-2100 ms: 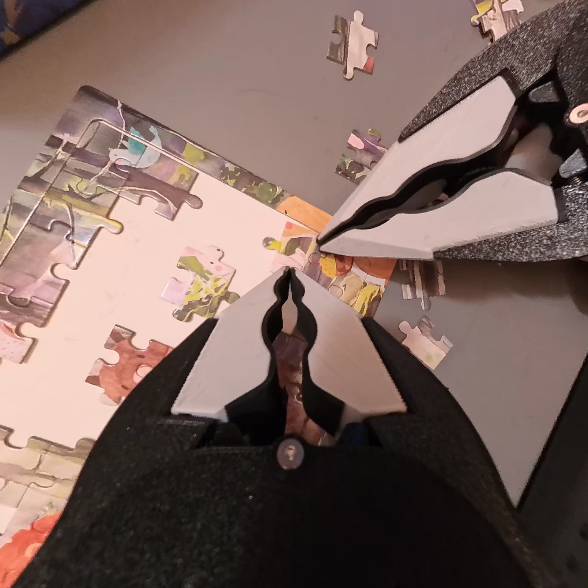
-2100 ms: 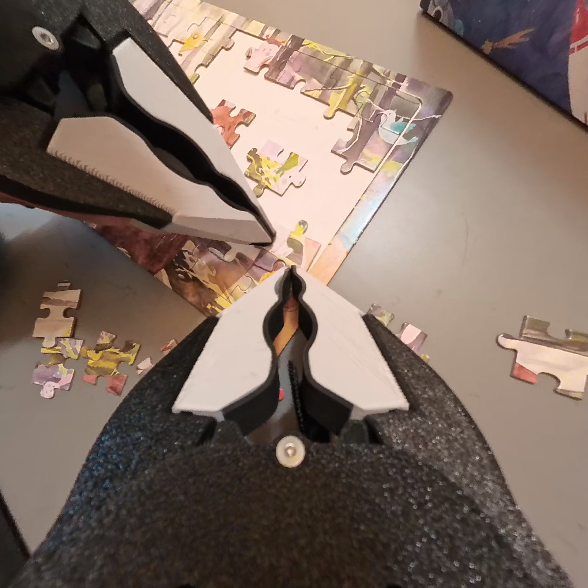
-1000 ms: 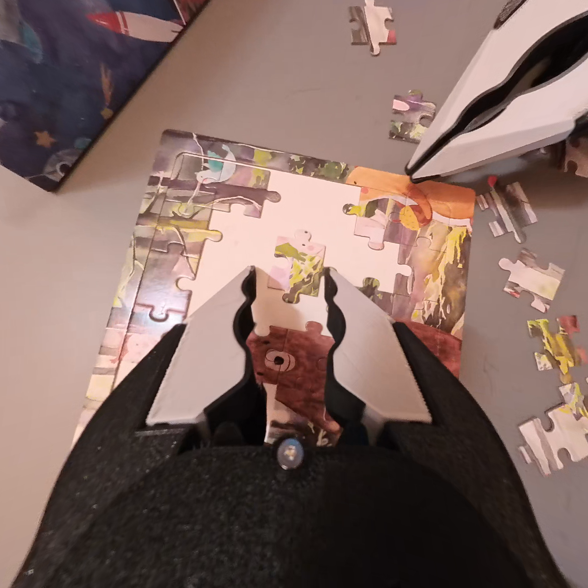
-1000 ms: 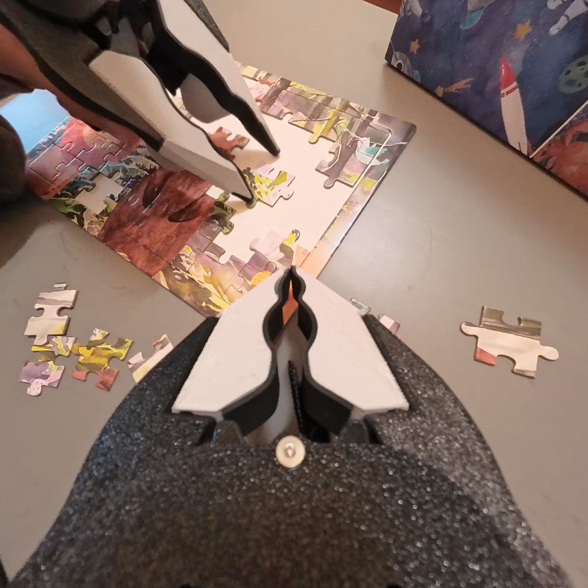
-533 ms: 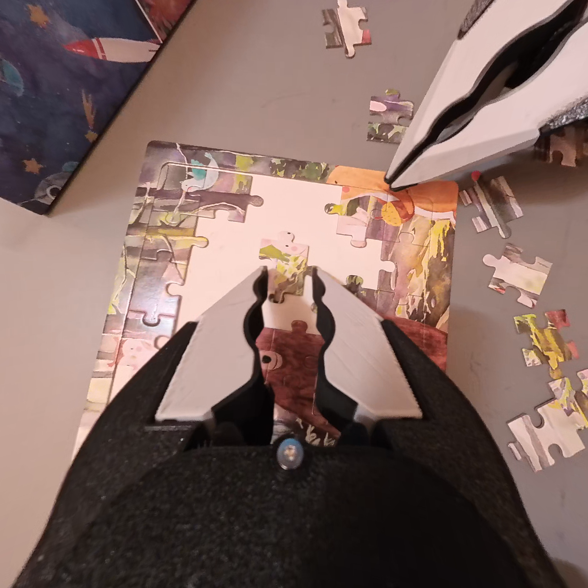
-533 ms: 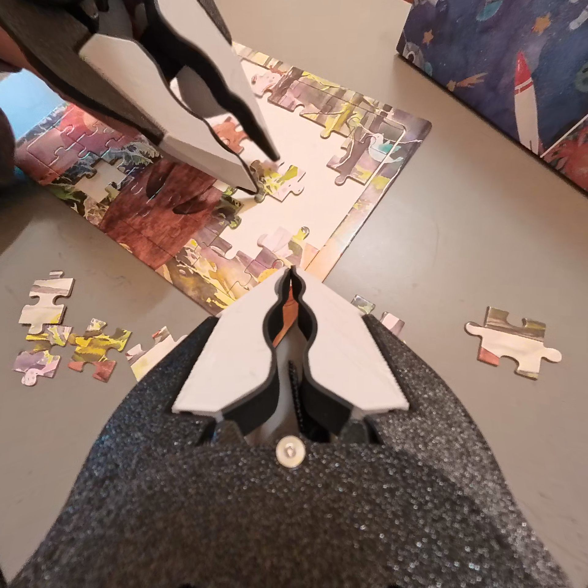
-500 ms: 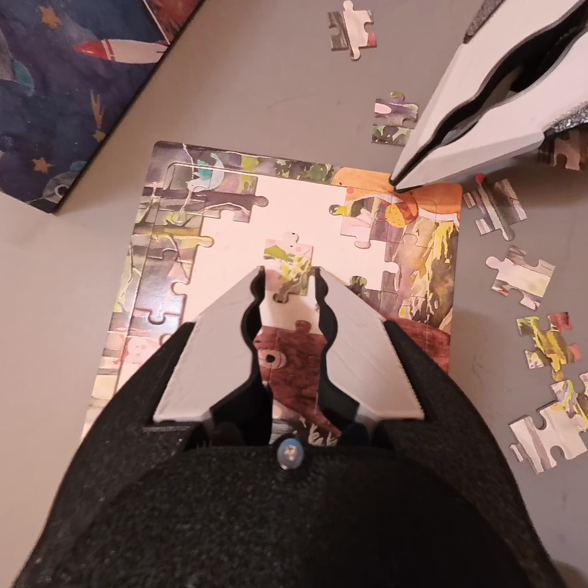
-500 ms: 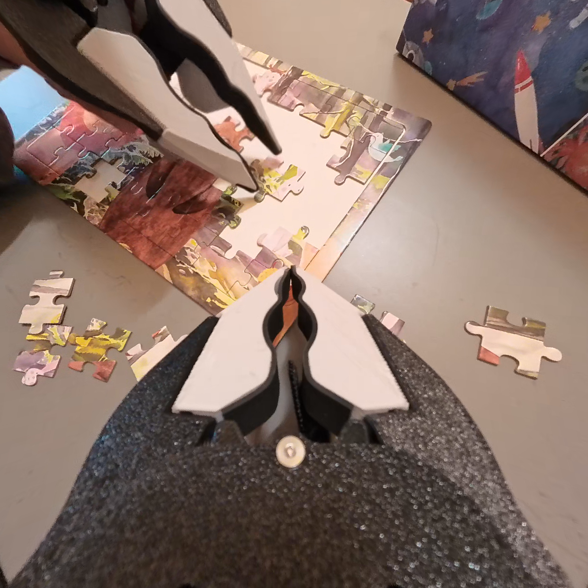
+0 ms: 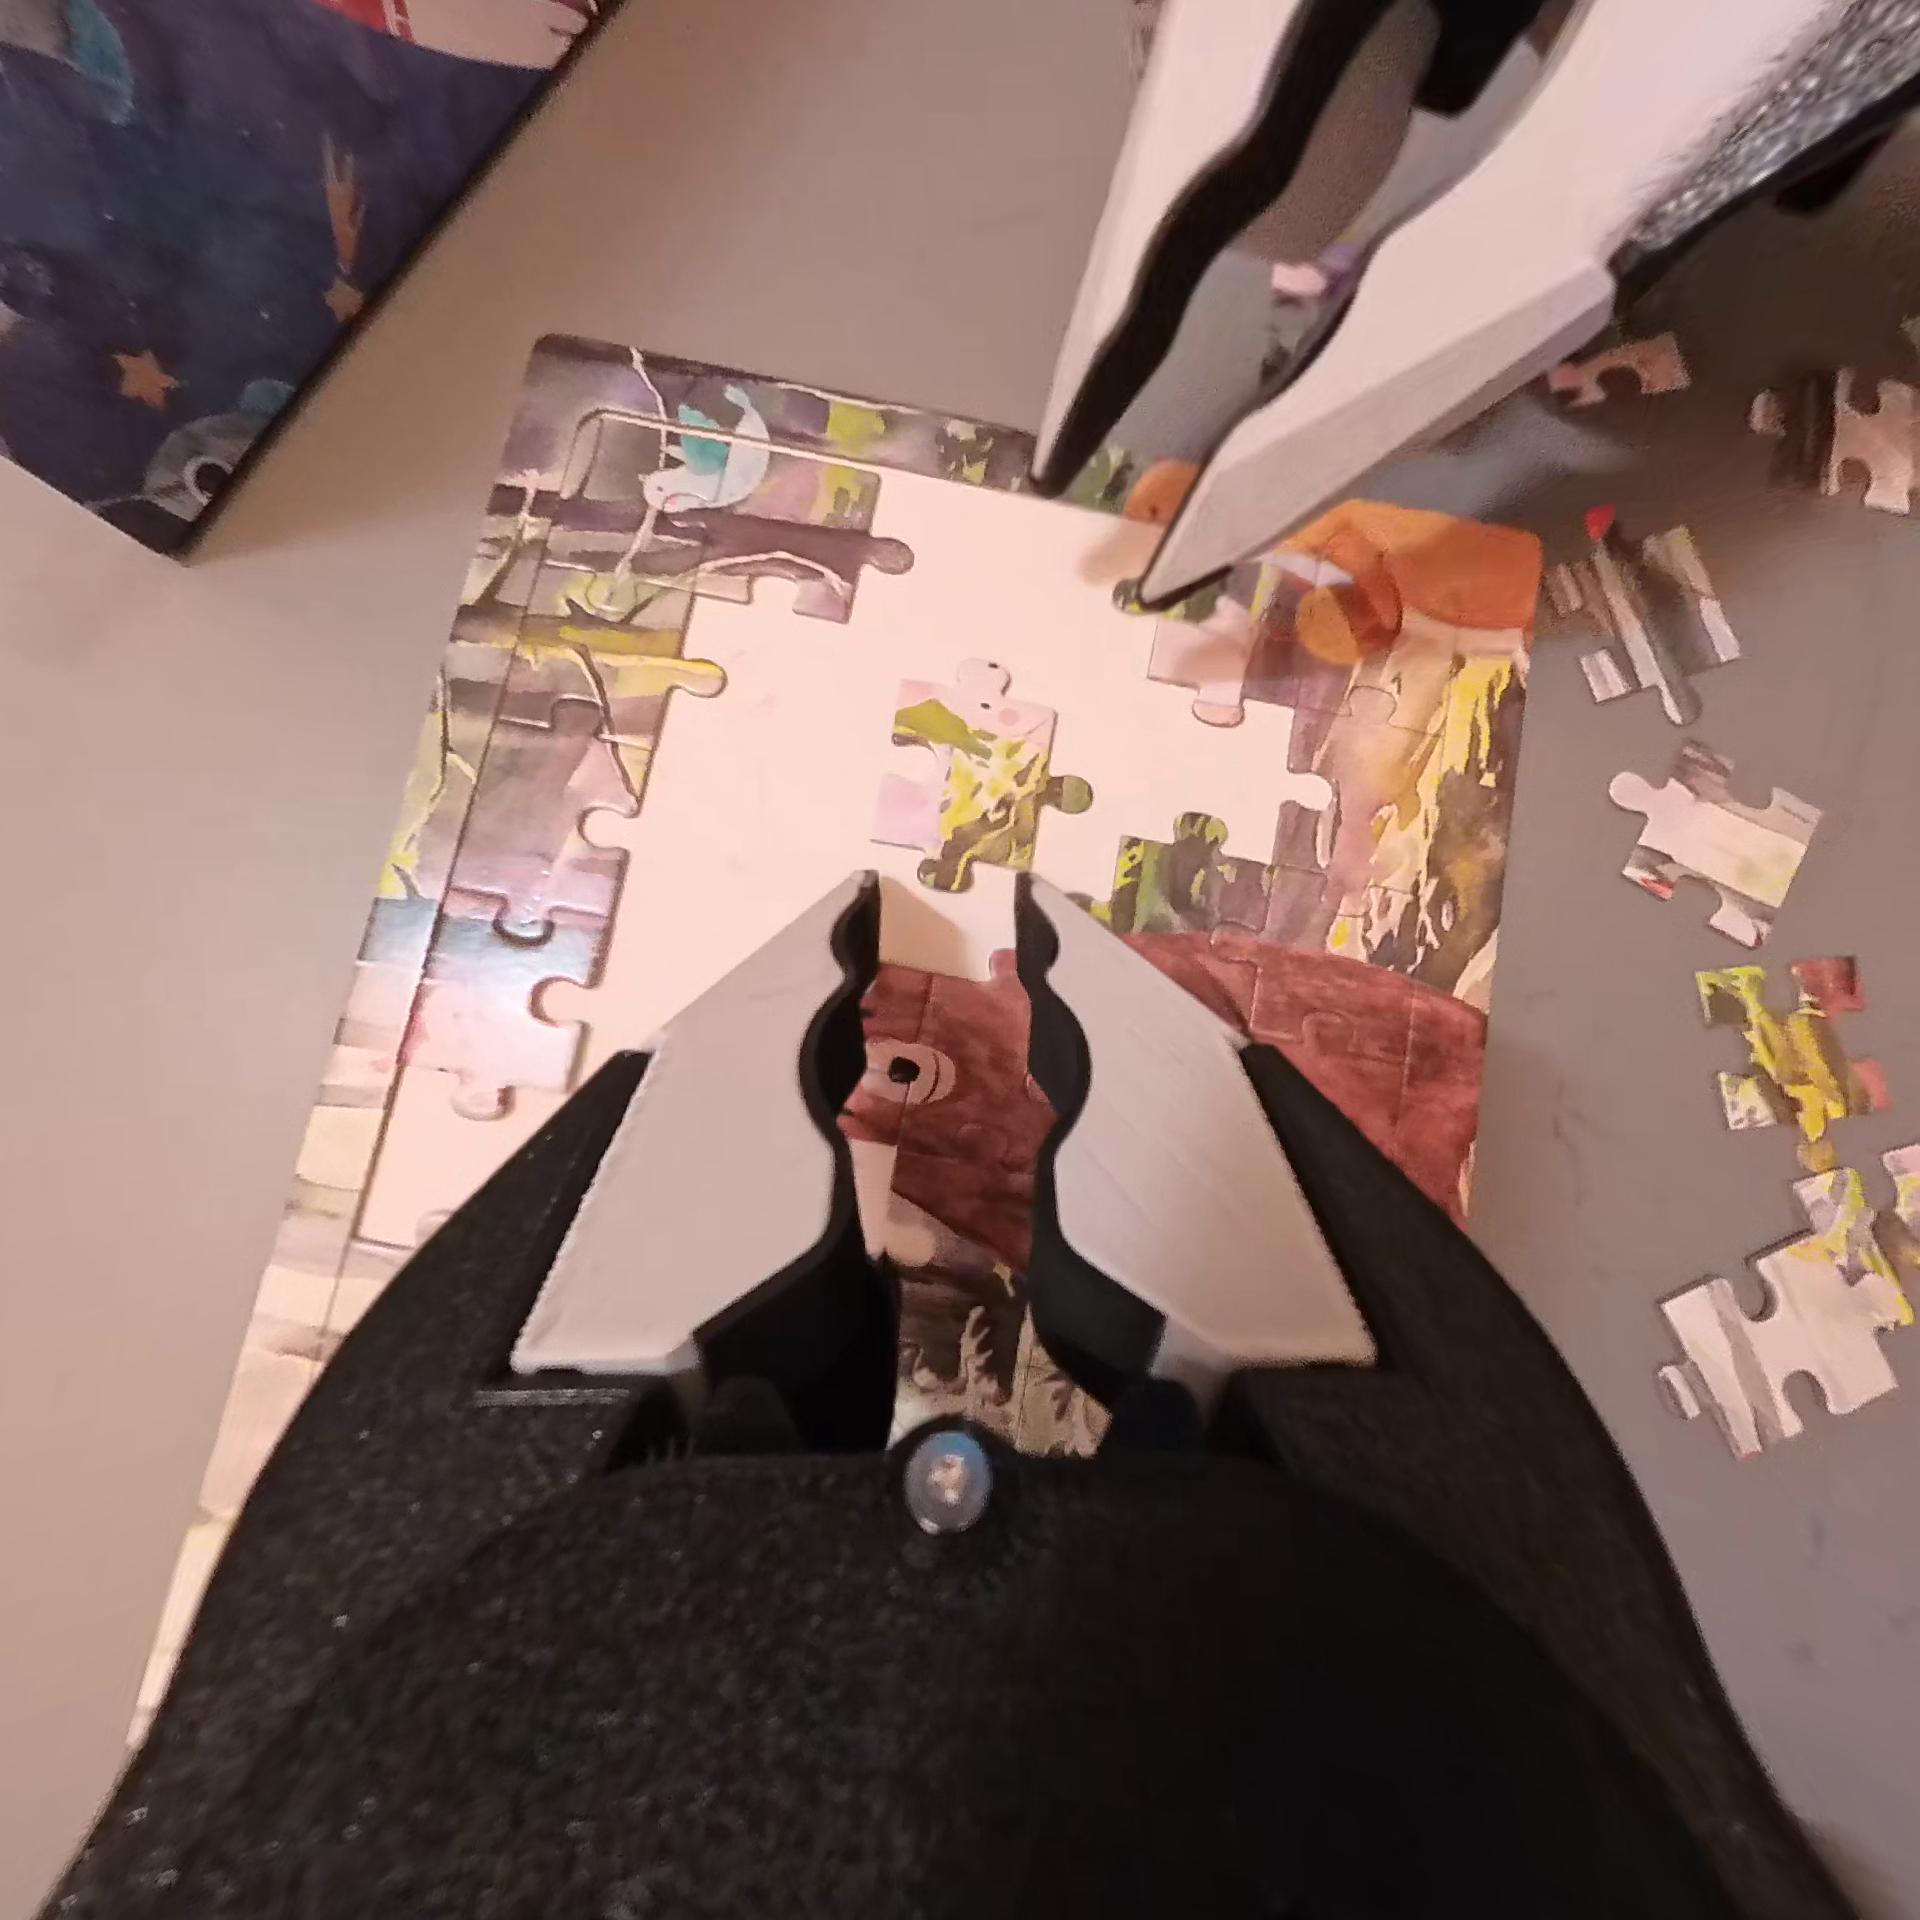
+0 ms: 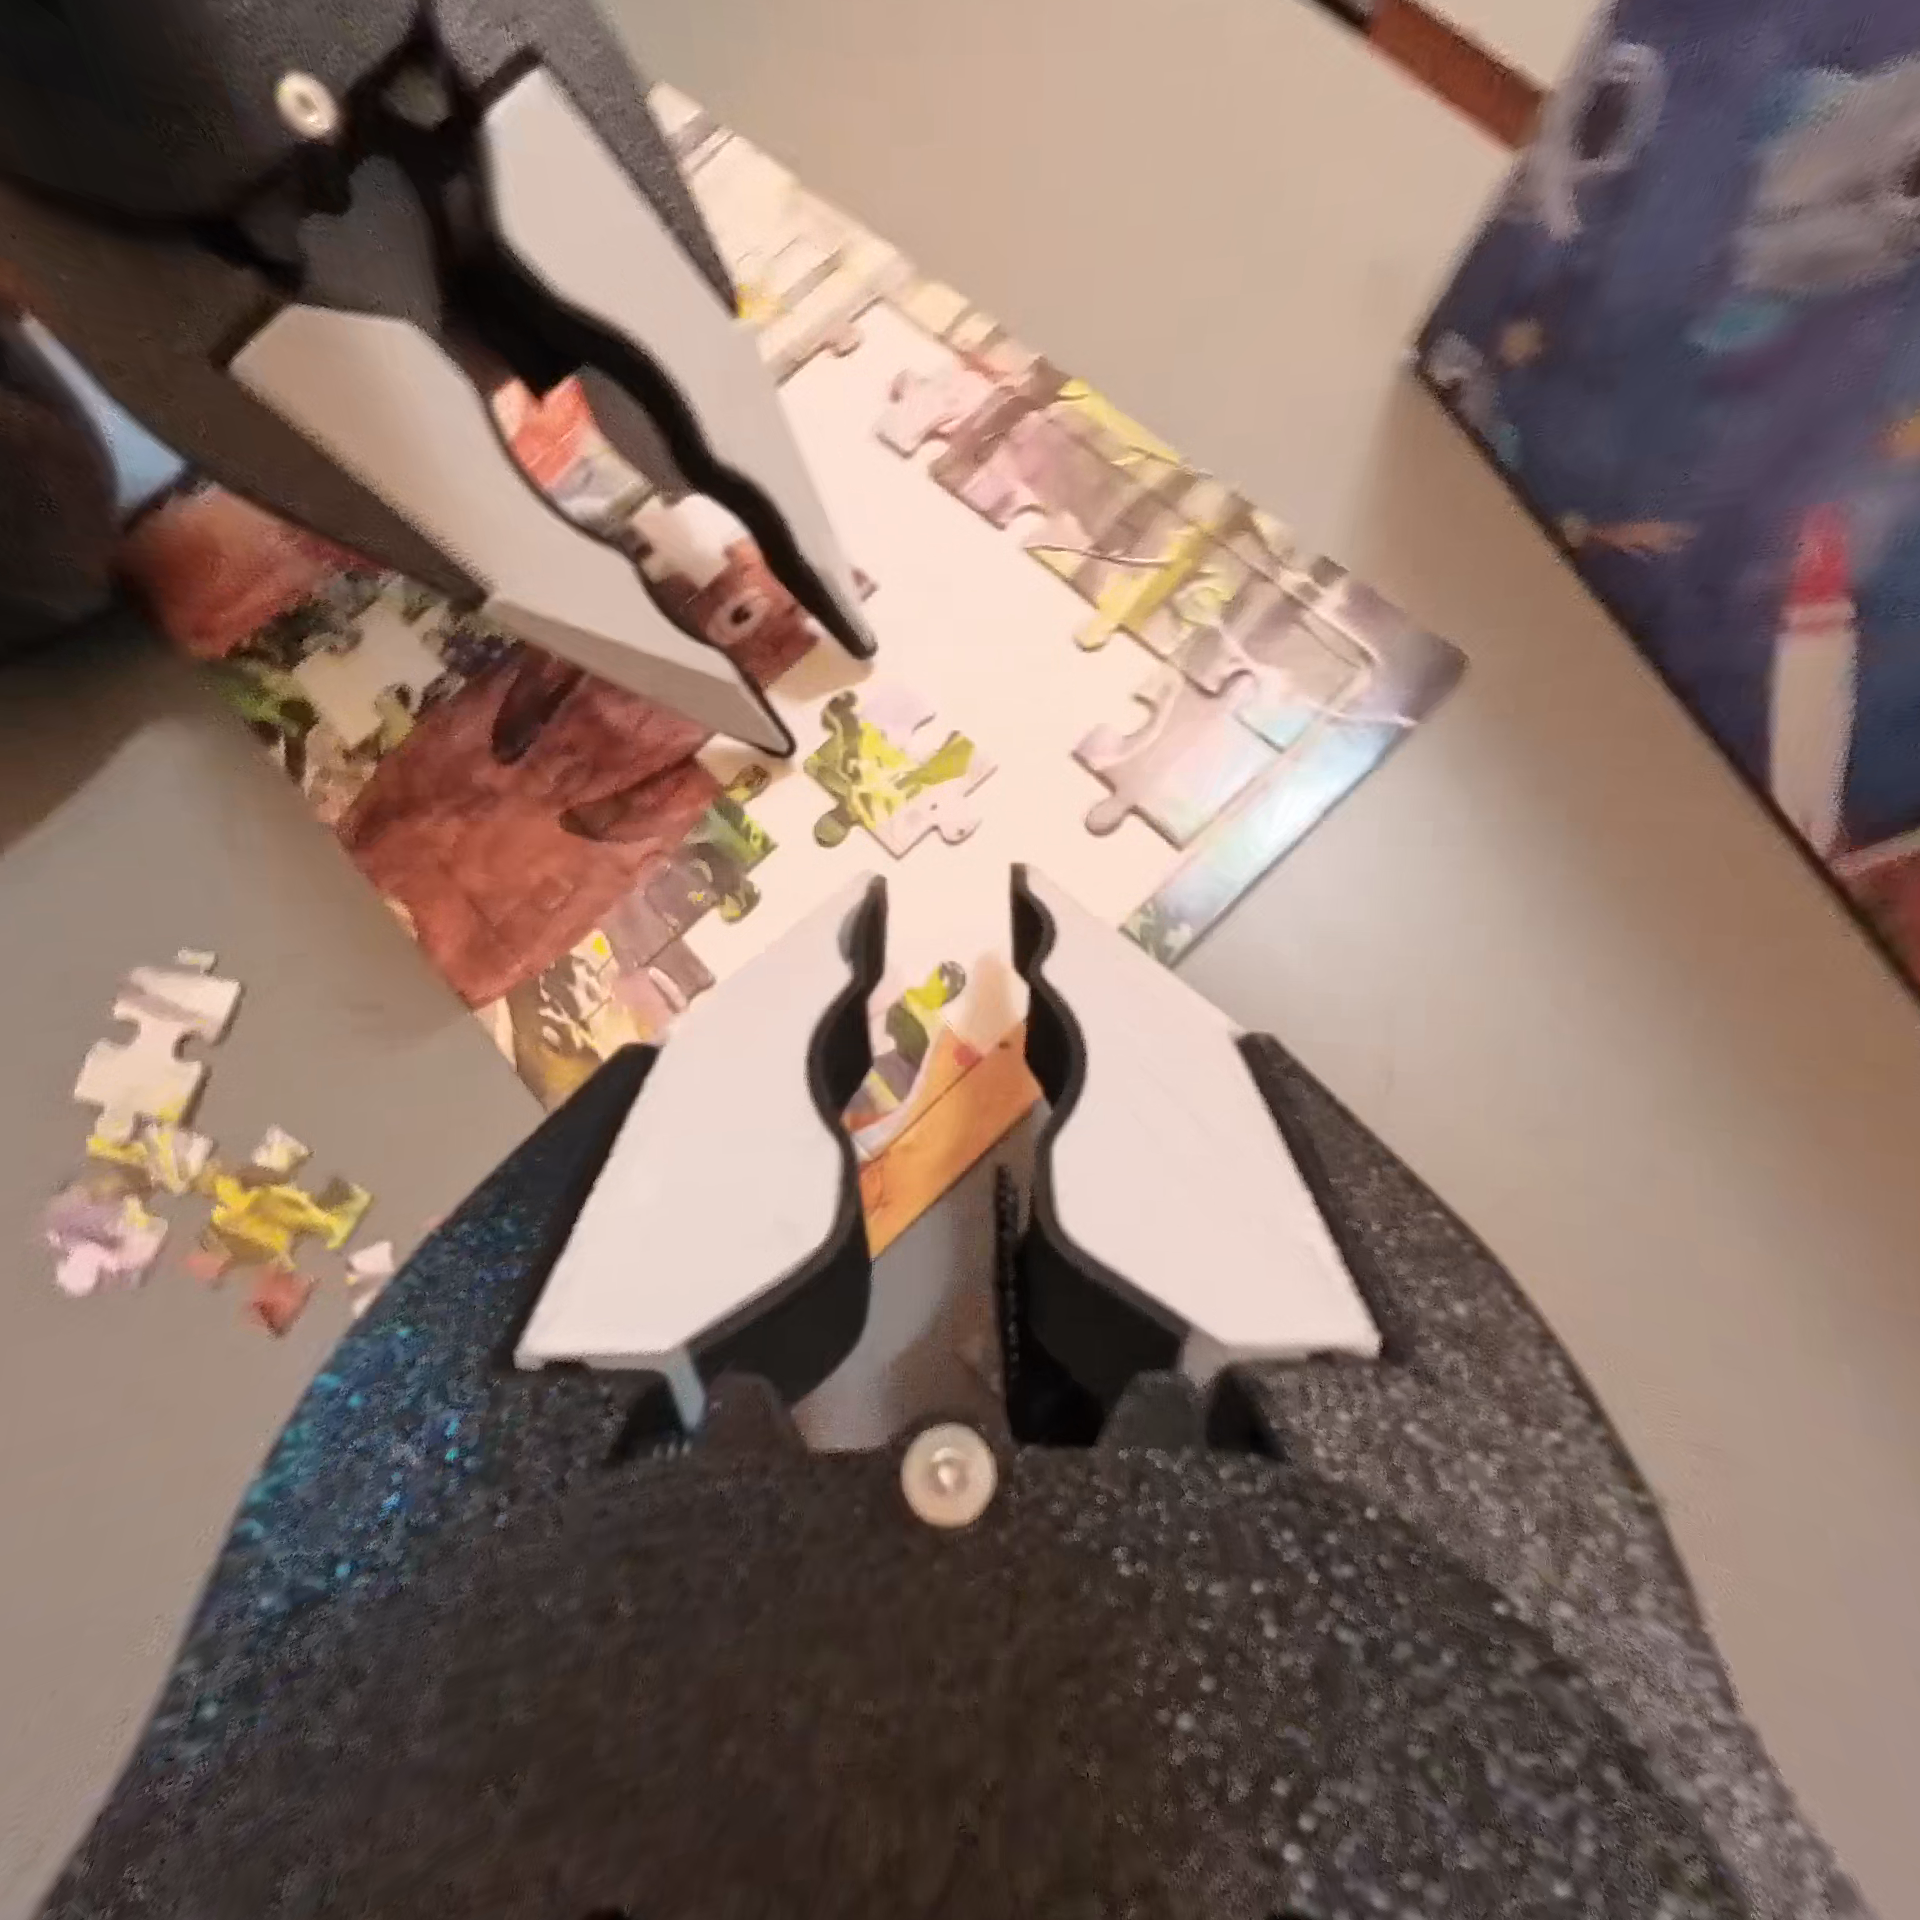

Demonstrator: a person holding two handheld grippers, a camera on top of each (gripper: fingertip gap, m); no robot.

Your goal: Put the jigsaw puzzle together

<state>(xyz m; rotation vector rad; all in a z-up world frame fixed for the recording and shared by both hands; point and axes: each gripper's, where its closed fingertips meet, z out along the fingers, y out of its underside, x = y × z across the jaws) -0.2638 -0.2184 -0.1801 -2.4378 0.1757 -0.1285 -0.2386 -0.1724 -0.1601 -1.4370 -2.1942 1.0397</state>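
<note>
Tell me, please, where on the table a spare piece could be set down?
Bare grey table lies left of the puzzle board, below the dark blue box. Right of the board it is crowded with loose pieces.

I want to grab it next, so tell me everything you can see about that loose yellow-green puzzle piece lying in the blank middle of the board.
The loose piece is flat printed cardboard, mottled yellow-green with pale pink and lilac patches. It has knobs sticking out on several sides and a notch in one edge. It lies face up and flat on the bare pale area of the puzzle board, joined to no other piece, with blank board all around it. Both grippers are open and near it: the left gripper just short of it, neither touching it.
</note>
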